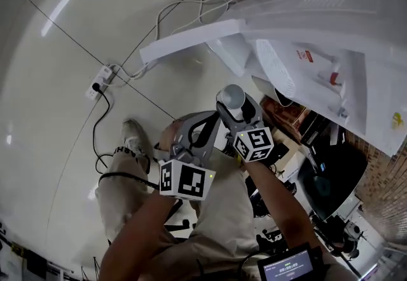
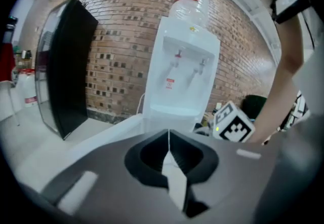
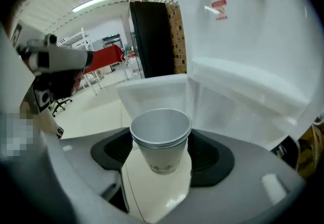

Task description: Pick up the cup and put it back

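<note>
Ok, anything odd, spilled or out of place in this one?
One thing: the cup held upright in the right gripper shows a doubled rim, so it may be two cups nested together. Nothing looks spilled or damaged. The left gripper is shut and empty.

The cup is pale grey-white. The water dispenser is white with a red label, against a red-brown brick wall. The marker cube bears black-and-white squares.

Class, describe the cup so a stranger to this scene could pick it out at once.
Find the white water dispenser by the brick wall. In front of it the right gripper grips a pale paper cup, mouth up; the left gripper is shut on nothing.
</note>
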{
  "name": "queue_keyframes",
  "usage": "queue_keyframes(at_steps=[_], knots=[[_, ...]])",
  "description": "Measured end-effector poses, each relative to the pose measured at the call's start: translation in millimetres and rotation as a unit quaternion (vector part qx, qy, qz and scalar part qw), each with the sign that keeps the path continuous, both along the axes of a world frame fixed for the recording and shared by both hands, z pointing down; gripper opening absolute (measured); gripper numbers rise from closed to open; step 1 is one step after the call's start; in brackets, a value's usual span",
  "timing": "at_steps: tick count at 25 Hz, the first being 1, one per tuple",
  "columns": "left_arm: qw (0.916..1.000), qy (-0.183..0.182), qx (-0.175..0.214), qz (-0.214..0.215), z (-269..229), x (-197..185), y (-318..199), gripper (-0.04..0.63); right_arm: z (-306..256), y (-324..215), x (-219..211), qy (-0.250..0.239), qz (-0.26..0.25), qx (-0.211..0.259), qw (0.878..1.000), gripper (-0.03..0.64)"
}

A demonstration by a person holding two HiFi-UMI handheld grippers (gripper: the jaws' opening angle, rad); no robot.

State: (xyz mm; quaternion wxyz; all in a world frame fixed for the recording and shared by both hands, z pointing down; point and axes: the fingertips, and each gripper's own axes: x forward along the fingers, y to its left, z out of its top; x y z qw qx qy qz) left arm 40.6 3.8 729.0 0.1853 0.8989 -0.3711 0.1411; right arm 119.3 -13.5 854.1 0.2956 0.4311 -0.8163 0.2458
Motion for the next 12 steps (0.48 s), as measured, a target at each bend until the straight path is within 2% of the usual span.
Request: queue_keyframes(at_steps=[4, 7, 12], knots=[[0.9985, -0.025, -0.04, -0.028, -54, -37, 46, 0.009, -76, 10, -13, 0.018, -0.034, 0.007, 0.999, 0.341], [0.9973, -0.039, -0.052, -0.033, -105, -58, 66, 0.009, -135, 12, -21, 0.018, -0.024, 0.009, 0.999, 0.341], [0.9972, -0.038, -0.06, -0.025, -208, -82, 80, 0.009, -252, 18, -44, 0.005, -0.016, 0.03, 0.999, 0.341]])
